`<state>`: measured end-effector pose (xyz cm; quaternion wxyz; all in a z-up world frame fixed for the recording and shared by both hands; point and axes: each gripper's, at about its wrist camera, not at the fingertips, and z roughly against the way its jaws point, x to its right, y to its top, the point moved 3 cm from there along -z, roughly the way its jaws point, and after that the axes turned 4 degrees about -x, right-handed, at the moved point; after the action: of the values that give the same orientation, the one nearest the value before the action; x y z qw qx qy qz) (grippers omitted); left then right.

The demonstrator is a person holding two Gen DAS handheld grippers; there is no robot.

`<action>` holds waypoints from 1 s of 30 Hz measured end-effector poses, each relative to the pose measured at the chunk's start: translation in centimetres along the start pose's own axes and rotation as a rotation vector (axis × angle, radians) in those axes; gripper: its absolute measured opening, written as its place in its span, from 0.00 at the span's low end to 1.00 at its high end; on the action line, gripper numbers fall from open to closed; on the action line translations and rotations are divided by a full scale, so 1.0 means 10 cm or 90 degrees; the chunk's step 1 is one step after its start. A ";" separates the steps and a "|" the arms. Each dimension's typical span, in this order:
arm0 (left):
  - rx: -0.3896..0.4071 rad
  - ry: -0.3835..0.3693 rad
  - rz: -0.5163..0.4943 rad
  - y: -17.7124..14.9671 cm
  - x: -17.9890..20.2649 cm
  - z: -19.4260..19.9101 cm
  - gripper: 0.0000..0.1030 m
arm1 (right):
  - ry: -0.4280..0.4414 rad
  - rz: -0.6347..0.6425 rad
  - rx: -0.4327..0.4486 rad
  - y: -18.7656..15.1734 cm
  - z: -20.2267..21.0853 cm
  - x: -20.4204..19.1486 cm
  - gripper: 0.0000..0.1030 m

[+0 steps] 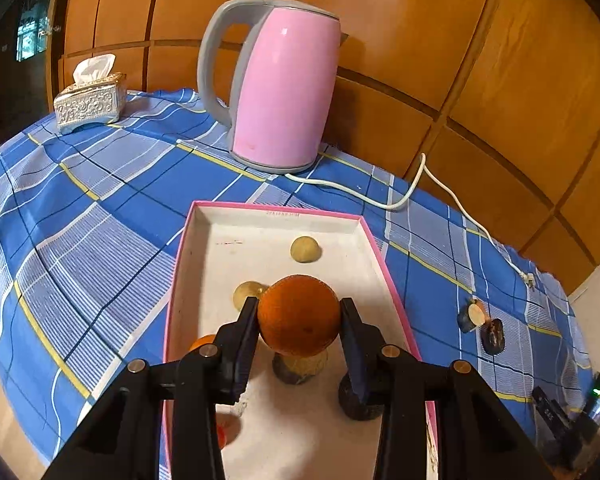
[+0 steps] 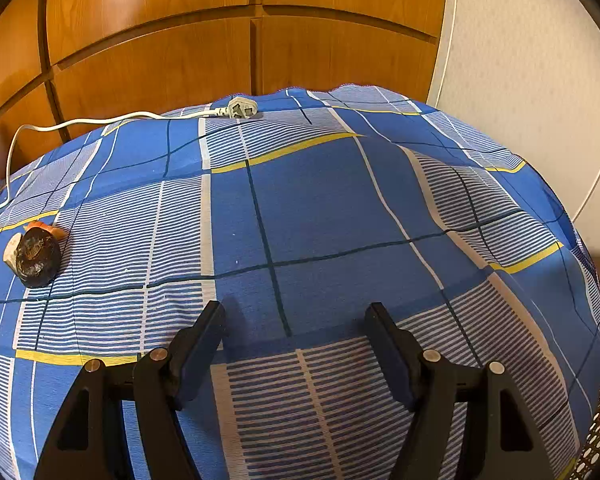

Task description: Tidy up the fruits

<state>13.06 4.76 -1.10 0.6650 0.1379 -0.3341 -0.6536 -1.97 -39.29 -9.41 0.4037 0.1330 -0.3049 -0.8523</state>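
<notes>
My left gripper (image 1: 300, 308) is shut on an orange (image 1: 300, 314) and holds it above a white tray with a pink rim (image 1: 204, 272). In the tray lie two yellowish round fruits (image 1: 305, 249) (image 1: 246, 292), a brownish fruit (image 1: 300, 368) under the orange, a dark fruit (image 1: 354, 402), an orange fruit (image 1: 202, 342) and a red one (image 1: 226, 434), partly hidden by the fingers. A cut fruit piece (image 1: 473, 314) and a dark fruit (image 1: 493, 336) lie on the cloth right of the tray. My right gripper (image 2: 296, 316) is open and empty over the blue checked cloth; the dark fruit (image 2: 36, 256) lies far to its left.
A pink kettle (image 1: 280, 88) stands behind the tray; its white cord (image 1: 420, 184) runs right to a plug (image 2: 242, 110). A silver tissue box (image 1: 90, 102) sits at the far left. A wooden wall (image 2: 160, 40) backs the table. The right gripper shows at the right edge (image 1: 572, 416).
</notes>
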 end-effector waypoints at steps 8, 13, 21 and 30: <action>0.009 0.019 -0.012 0.05 0.06 -0.10 0.39 | 0.000 0.000 0.000 0.00 0.00 0.00 0.71; 0.004 0.034 -0.010 0.06 0.04 -0.16 0.39 | 0.000 0.000 0.000 0.00 0.00 0.00 0.71; 0.008 0.046 -0.011 0.02 0.02 -0.17 0.46 | -0.001 0.000 0.000 0.00 0.00 0.00 0.71; 0.012 0.043 -0.015 -0.03 0.06 -0.08 0.48 | -0.001 0.000 0.000 -0.01 0.00 0.00 0.71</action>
<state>13.25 3.97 -1.73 0.6668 0.1703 -0.3159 -0.6532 -2.00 -39.23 -9.44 0.4036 0.1324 -0.3051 -0.8523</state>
